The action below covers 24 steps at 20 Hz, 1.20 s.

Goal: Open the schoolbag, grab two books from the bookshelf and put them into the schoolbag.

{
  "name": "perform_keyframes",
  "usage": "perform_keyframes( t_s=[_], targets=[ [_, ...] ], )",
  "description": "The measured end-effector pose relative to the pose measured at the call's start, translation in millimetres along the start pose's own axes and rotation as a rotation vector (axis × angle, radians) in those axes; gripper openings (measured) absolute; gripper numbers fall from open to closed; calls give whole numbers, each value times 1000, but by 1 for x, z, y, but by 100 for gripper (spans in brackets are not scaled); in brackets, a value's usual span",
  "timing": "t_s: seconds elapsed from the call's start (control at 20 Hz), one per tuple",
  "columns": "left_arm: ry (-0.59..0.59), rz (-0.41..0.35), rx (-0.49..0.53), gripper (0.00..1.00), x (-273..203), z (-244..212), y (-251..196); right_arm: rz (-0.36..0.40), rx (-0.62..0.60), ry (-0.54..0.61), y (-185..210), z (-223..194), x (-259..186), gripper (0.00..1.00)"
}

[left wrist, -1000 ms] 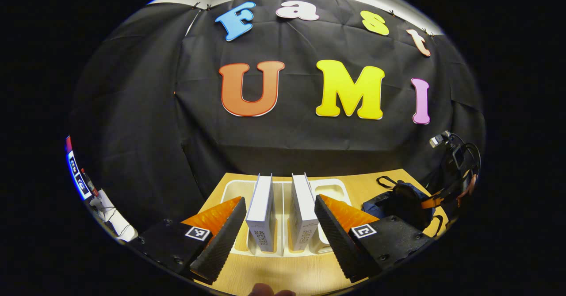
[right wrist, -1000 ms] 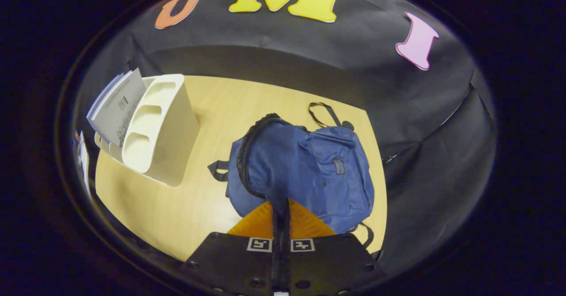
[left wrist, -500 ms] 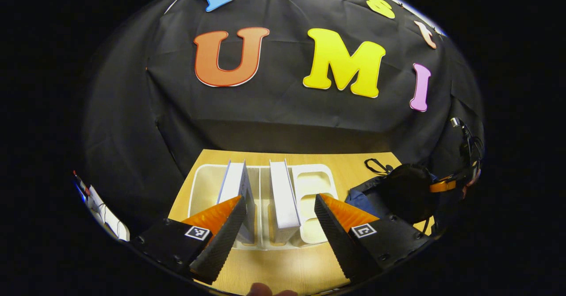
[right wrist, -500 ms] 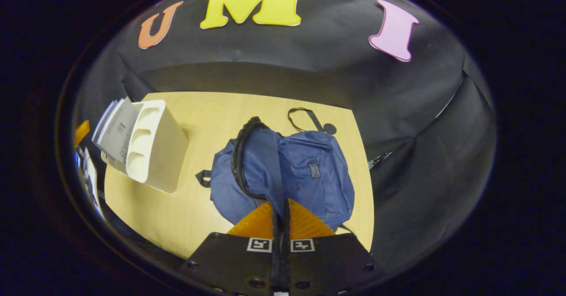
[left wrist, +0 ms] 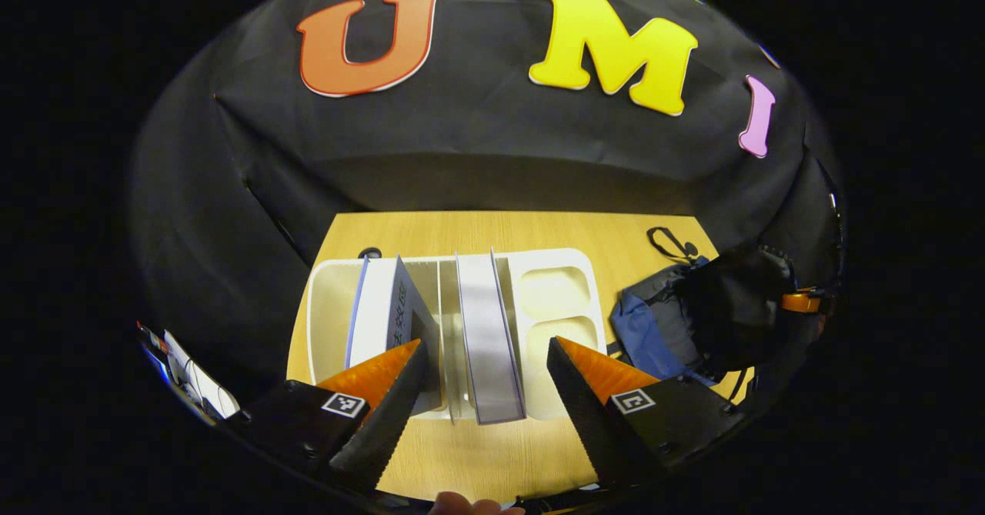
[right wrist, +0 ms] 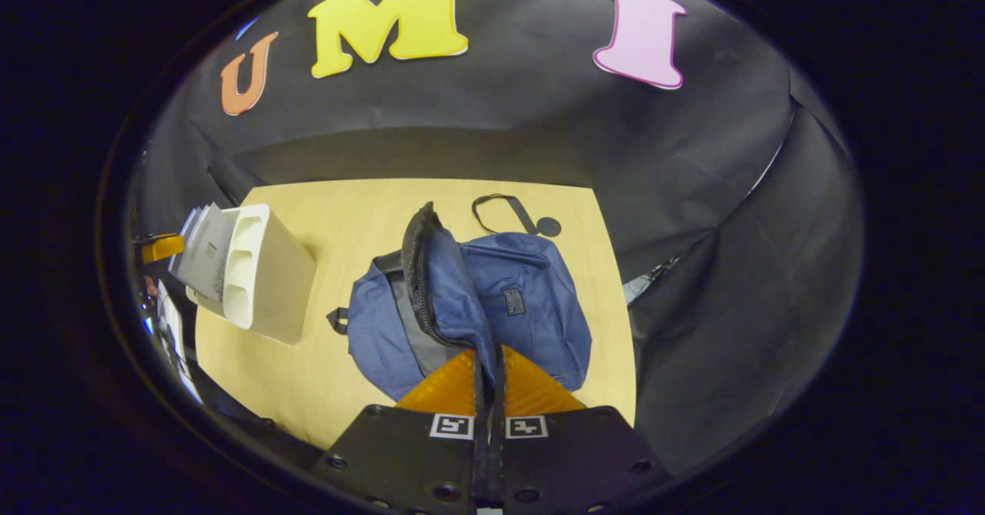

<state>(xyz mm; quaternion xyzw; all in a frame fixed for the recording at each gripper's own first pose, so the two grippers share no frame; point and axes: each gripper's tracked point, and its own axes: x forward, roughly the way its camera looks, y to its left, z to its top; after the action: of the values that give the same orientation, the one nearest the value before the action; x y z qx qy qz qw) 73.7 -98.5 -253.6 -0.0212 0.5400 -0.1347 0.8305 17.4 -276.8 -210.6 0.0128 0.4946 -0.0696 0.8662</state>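
Observation:
A white bookshelf (left wrist: 331, 307) stands on the wooden table with two books upright in it: a left book (left wrist: 381, 311) and a middle book (left wrist: 485, 330). Above the shelf's near edge my left gripper (left wrist: 486, 349) is open, the middle book lying in line between its fingers without touching them. The blue schoolbag (right wrist: 531, 299) lies on the table. My right gripper (right wrist: 487, 361) is shut on the schoolbag's flap (right wrist: 442, 284) and holds it up, so the zipped mouth gapes. The bookshelf (right wrist: 265, 276) stands left of the bag. The schoolbag (left wrist: 646, 330) also lies right of the shelf.
The shelf's right compartment (left wrist: 550, 299) holds nothing. Black cloth walls close in behind and on both sides of the table (right wrist: 354, 207). A loose black strap (right wrist: 508, 211) lies behind the bag. Some small items (left wrist: 192, 372) sit off the table's left edge.
My left gripper has risen and tipped down over the shelf, staying open. My right gripper has pulled the bag's flap higher, so the opening stands wider.

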Motion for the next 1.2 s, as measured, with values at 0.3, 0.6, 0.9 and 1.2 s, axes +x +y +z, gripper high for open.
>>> perform_keyframes(
  t_s=[0.3, 0.6, 0.9, 1.2],
  targets=[
    [213, 0, -43, 99, 27, -18, -6, 36, -6, 0, -8, 3, 2, 0],
    [413, 34, -62, 99, 39, -39, 3, 78, -25, 3, -4, 5, 5, 0],
    [456, 64, -60, 90, 45, -42, 6, 105, -12, 4, -3, 3, 7, 4],
    [501, 89, -75, 65, 47, -49, 11, 130, -12, -4, 5, -3, 0, 0]
  ],
)
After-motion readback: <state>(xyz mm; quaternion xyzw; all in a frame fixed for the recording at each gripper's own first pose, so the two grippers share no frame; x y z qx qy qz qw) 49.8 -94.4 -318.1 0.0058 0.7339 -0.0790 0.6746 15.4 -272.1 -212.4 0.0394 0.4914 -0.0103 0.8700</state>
